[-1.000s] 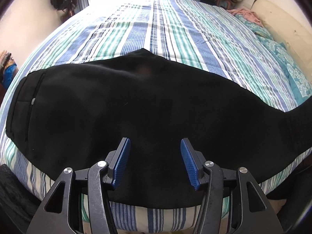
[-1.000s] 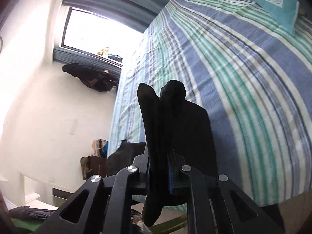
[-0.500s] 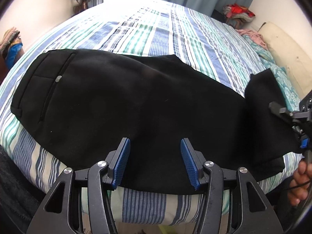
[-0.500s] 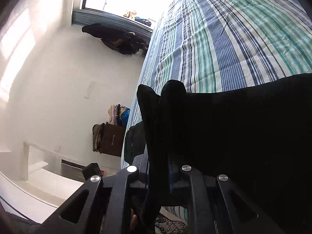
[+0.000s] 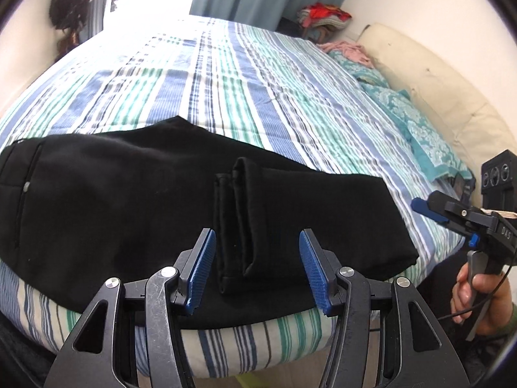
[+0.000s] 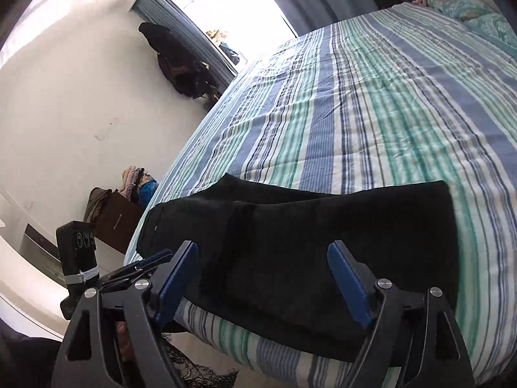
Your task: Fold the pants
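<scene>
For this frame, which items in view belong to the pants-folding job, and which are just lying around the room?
Part of the job:
- black pants, leg ends folded over, on the striped bed
- left gripper, jaws closing, nothing pinched
- right gripper, jaws opening, nothing between them

Lying about:
- teal pillow
- pink cloth
- clothes pile
- dark garments hanging by the window

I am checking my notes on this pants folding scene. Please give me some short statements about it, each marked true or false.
1. The black pants lie on a striped bed. True.
2. The leg ends are folded over onto the pants. True.
3. The right tool grips the fabric. False: its jaws are opening, with nothing pinched.
4. The left tool holds the waistband. False: it holds nothing.
5. The pants are red. False: black.
</scene>
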Available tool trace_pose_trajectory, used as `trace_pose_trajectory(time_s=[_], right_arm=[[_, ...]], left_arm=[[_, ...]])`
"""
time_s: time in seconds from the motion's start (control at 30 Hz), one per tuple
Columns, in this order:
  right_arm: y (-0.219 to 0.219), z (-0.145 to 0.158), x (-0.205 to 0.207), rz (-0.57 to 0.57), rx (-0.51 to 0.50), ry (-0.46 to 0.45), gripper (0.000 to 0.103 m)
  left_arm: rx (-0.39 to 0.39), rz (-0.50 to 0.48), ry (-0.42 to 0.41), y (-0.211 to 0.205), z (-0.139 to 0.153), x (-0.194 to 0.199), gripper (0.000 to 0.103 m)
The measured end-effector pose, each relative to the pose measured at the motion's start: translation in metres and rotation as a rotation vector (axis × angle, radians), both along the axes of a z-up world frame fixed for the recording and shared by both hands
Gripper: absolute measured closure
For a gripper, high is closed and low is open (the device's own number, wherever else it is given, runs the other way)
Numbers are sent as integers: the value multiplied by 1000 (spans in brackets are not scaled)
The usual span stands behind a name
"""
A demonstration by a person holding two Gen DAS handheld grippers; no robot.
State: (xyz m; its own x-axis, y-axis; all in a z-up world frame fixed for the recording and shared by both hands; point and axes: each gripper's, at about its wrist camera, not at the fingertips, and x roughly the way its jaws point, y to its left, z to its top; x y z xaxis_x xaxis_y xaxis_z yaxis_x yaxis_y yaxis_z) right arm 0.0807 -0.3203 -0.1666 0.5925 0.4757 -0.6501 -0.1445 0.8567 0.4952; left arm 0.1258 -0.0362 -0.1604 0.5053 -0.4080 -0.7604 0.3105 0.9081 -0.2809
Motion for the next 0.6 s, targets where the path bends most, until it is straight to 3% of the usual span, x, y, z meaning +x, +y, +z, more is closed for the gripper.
trace_pose_trajectory(time_s=[0.1, 0.17, 0.33, 0.37, 0.4, 0.43, 0.6], right_arm=[[-30, 2, -34, -58, -63, -33, 21], [-44, 6, -57, -75, -75, -53, 21], [-47, 8, -61, -85, -90, -79, 21], [-46, 9, -61, -89, -90, -87, 21], [-45, 11, -62, -91, -90, -91, 21], [-45, 12, -61, -93, -90, -96, 21], [-46, 20, -68, -126, -143, -142, 21]], left_arm=[[105, -4, 39, -16, -15, 10, 57], [112, 8, 68, -17, -22, 13, 57], [162, -24, 21, -33, -18, 9, 58], [186, -34, 26, -37, -22, 11, 66], [206, -37, 41, -41, -26, 14, 82], [218, -31, 59, -42, -30, 16, 91], [183, 10, 27, -28, -13, 3, 92]])
